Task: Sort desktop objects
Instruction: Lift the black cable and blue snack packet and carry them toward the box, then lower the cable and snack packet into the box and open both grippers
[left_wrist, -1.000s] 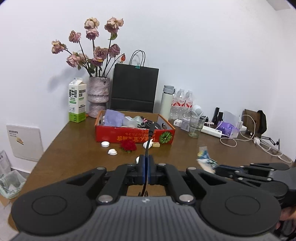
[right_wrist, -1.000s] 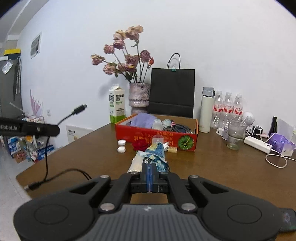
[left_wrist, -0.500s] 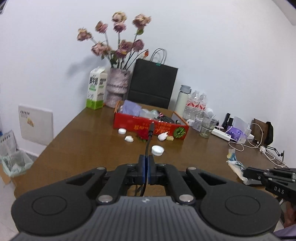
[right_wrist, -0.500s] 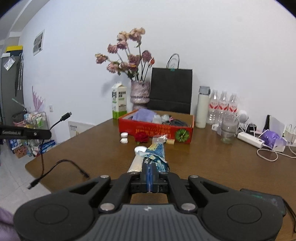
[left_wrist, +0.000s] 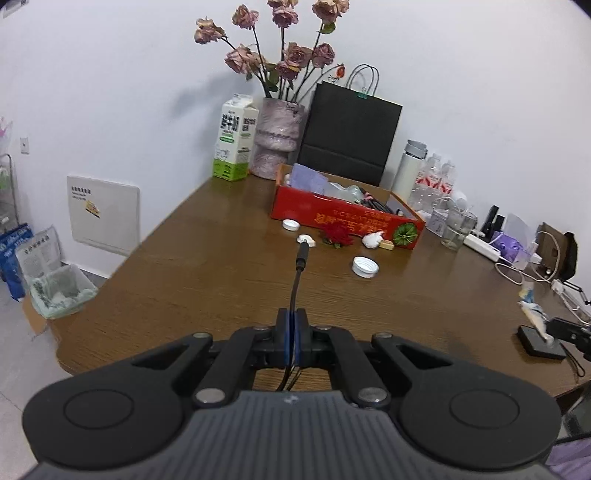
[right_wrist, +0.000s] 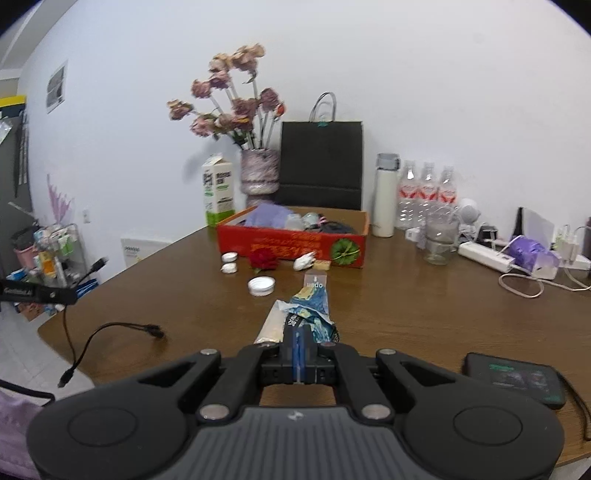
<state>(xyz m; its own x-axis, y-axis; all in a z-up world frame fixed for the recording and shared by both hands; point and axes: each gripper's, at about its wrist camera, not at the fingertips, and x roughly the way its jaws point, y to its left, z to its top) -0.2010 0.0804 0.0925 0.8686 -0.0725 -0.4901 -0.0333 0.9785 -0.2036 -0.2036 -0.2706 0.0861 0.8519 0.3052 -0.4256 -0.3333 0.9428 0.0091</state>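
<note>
Left gripper (left_wrist: 294, 325): jaws closed tight on a black cable (left_wrist: 296, 275), plug end sticking forward above the worktop (left_wrist: 207, 269); the slack trails off the near-left edge. Right gripper (right_wrist: 298, 345): jaws clamped on crumpled wrappers (right_wrist: 308, 308), blue print and what looks like a silvery sachet. Red box (right_wrist: 291, 245) stands mid-worktop, already holding cables and purple cloth. White bottle cap (right_wrist: 261, 286) and red flower (right_wrist: 263, 259) lie just before it.

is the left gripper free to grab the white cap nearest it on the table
Probably not yet: the left gripper is already shut on a black cable. The path over the table to the white cap looks clear.
</note>
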